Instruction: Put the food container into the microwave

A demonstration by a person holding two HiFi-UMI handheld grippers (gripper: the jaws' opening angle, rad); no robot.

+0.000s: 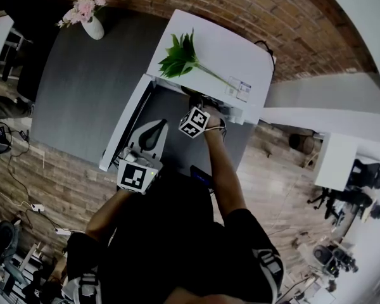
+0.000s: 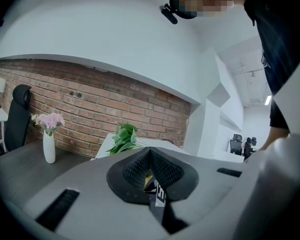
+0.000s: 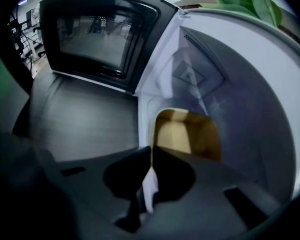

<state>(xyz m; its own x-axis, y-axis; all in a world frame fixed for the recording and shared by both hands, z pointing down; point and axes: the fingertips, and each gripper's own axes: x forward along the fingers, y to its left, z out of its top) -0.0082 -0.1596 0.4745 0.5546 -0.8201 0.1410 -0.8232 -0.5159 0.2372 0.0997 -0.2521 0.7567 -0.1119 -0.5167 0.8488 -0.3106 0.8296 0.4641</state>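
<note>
The brown food container (image 3: pixel 187 134) sits inside the white microwave (image 1: pixel 221 49), low in its cavity (image 3: pixel 230 84). My right gripper (image 3: pixel 151 151) is shut on the container's near rim, and its jaws reach in through the opening. In the head view the right arm stretches to the microwave's front and the container is hidden. The door (image 3: pixel 100 34) stands swung open to the left. My left gripper (image 1: pixel 153 126) hangs beside the open door (image 1: pixel 123 122), tilted upward. Its jaws (image 2: pixel 150 154) are shut with nothing between them.
A green leafy sprig (image 1: pixel 180 56) lies on top of the microwave. A white vase of pink flowers (image 1: pixel 92 24) stands at the far end of the grey table (image 1: pixel 82 87), against the brick wall. Cables and office chairs lie on the floor around.
</note>
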